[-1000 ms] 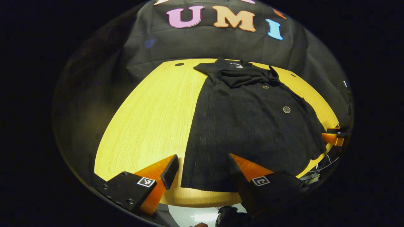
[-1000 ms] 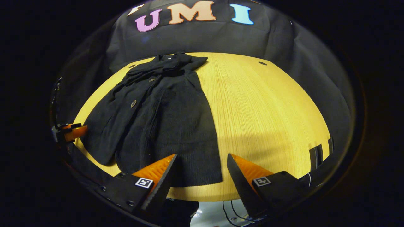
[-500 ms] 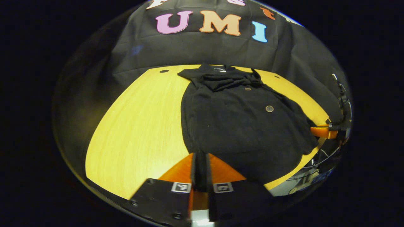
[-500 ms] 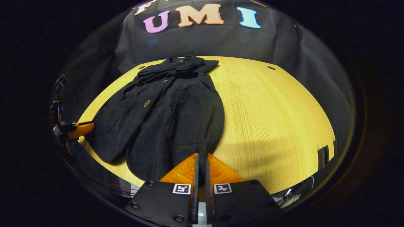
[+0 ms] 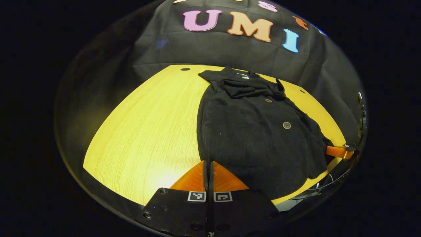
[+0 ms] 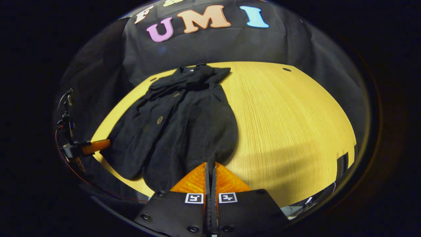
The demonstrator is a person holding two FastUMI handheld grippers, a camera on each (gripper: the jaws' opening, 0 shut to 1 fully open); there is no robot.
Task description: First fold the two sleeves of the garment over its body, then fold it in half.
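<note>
A black buttoned garment (image 5: 250, 131) lies on the yellow wooden table (image 5: 144, 131), collar at the far end, both sleeves folded over its body. My left gripper (image 5: 208, 163) is shut on the near left corner of the hem, which bunches at its tips. In the right gripper view the garment (image 6: 184, 125) runs away from me, and my right gripper (image 6: 210, 164) is shut on the hem's near right corner. Each view also catches the other gripper at the table's near edge: the right gripper (image 5: 338, 151) and the left gripper (image 6: 93, 147).
Black cloth walls close the booth behind the table. Small round holes (image 5: 185, 69) (image 6: 286, 69) sit near the table's far edge. Cables (image 6: 65, 131) hang by the left gripper. Bare tabletop (image 6: 289, 125) stretches to the right of the garment.
Both grippers went from open astride the hem to shut on its two corners. The hem edge has since drawn up and rounded at the fingertips.
</note>
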